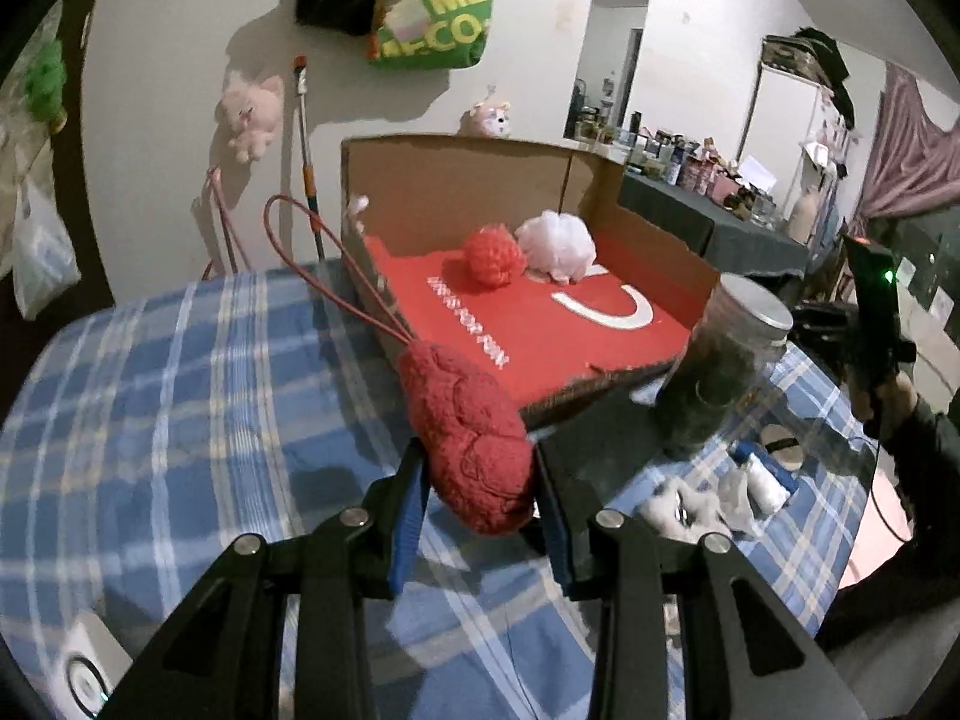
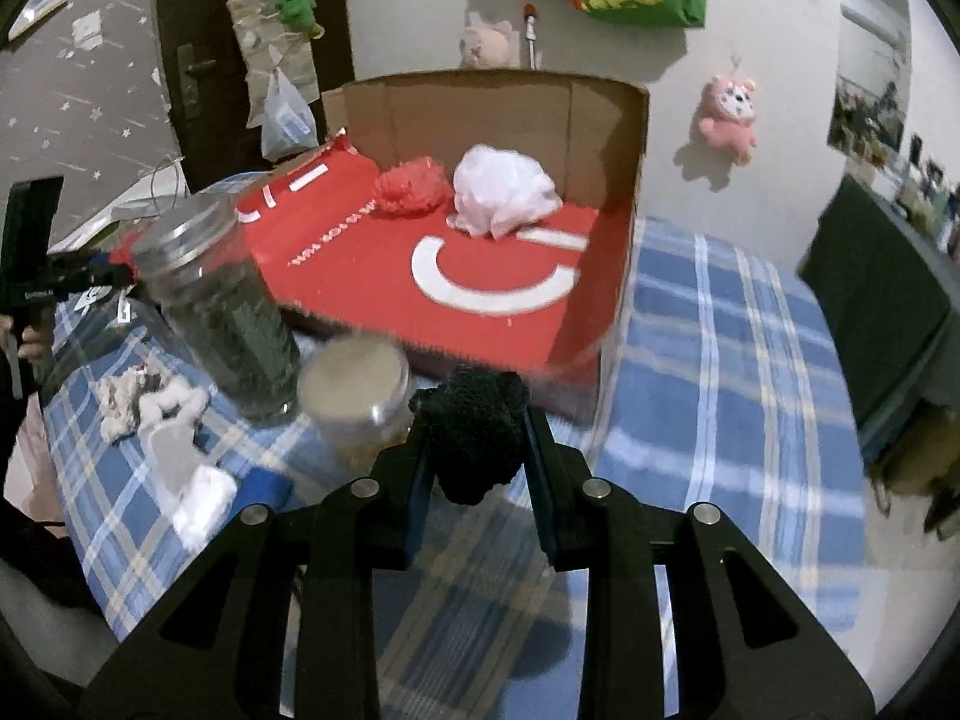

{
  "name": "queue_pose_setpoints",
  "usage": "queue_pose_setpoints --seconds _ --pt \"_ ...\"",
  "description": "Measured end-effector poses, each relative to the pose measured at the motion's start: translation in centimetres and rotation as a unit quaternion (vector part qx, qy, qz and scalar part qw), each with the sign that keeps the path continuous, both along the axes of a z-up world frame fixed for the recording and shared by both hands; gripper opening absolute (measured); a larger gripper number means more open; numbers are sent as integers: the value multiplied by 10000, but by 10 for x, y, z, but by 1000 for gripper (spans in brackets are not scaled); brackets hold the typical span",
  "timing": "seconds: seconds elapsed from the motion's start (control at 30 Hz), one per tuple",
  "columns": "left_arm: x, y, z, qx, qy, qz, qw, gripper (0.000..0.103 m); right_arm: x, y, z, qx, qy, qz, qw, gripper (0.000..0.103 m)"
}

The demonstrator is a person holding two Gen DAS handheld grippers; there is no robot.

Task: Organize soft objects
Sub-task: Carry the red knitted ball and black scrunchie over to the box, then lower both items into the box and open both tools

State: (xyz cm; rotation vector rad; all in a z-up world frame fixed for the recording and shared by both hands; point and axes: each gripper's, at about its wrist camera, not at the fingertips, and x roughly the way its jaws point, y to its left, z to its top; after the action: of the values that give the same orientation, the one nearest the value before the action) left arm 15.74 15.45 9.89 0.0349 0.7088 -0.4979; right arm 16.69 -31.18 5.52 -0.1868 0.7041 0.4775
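Meanwhile, the left gripper is clamping a red fuzzy scrubber between its blue pads, its red cord loop trailing up and left over the blue plaid cloth. The right gripper is squeezing a black fuzzy scrubber the same way — both are hovering just short of the near edge of the cardboard box.

Inside, a red pouf and a white pouf are lying side by side, touching, against the far wall; the near half of the red floor is lying open. The box's right side is giving onto bare plaid cloth, while its left corner is being crowded by a tall jar and a shorter jar — the latter just beside the right gripper. White lettering on the box floor is blurring beyond reading. A green bag on the far wall is showing "MEG" and "ECO", partly cut off.
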Motion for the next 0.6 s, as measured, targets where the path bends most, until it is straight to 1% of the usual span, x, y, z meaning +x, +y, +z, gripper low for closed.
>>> queue_pose_setpoints --seconds 0.1,0.2,0.33,0.5,0.6 --pt "13 -7 11 17 1 -38 10000 36 11 5 11 34 -22 114 9999 27" --pt "32 -18 19 -47 128 -106 9999 37 28 14 19 49 16 200 9998 27" --pt "62 -34 22 -146 504 -49 9986 37 53 29 23 24 172 158 9997 27" --pt "100 -59 17 -67 938 31 9956 37 92 49 22 -150 448 -58 9989 27" --pt "120 -75 12 69 1133 33 9935 37 116 61 19 -362 574 -226 9974 27"
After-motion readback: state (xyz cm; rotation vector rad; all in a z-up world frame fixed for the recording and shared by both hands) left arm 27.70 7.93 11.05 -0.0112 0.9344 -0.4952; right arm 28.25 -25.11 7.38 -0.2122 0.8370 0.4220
